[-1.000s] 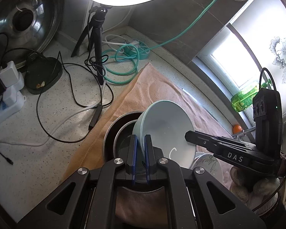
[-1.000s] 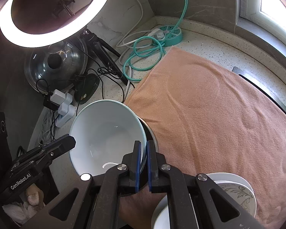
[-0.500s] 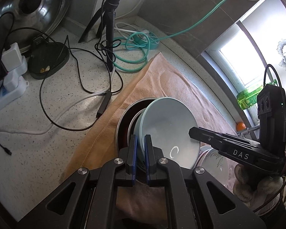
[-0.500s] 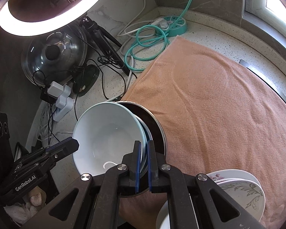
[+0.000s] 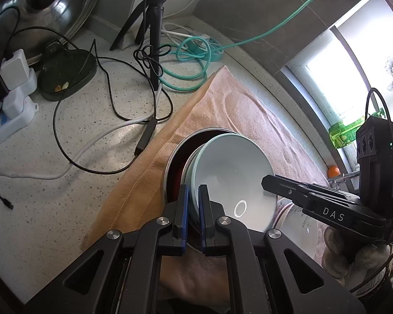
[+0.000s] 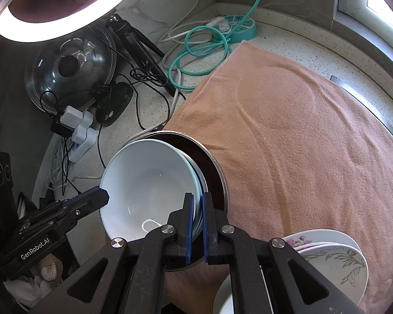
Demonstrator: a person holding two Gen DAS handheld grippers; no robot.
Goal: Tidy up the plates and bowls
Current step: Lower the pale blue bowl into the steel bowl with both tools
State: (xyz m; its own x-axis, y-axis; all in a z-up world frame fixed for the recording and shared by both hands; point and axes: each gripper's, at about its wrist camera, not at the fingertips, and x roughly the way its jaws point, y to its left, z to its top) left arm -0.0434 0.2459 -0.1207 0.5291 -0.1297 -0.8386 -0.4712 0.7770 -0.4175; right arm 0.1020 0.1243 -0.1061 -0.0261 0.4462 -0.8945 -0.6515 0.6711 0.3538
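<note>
A pale blue-white bowl (image 5: 233, 172) (image 6: 149, 183) is tilted over a steel bowl (image 5: 173, 157) (image 6: 214, 162) with a dark red inside, which stands on the orange towel (image 6: 301, 130). The rim of another pale bowl (image 6: 199, 180) shows under it, inside the steel bowl. My left gripper (image 5: 194, 191) is shut on the pale bowl's near rim. My right gripper (image 6: 197, 198) is shut on the opposite rim, and its tip (image 5: 267, 181) reaches in from the right. A stack of flowered plates (image 6: 332, 259) lies on the towel beside the steel bowl.
Left of the towel the speckled counter holds a black tripod (image 5: 154, 39) under a ring light, loose black and white cables (image 5: 110, 110), a teal power strip (image 6: 238, 24), white adapters (image 5: 13, 83), a dark dish (image 5: 65, 76) and a big pot lid (image 6: 70, 70). A green bottle (image 5: 345, 130) stands by the window.
Both grippers have sunk with the pale bowl, which now sits lower and further inside the steel bowl. The grips on its rim are unchanged.
</note>
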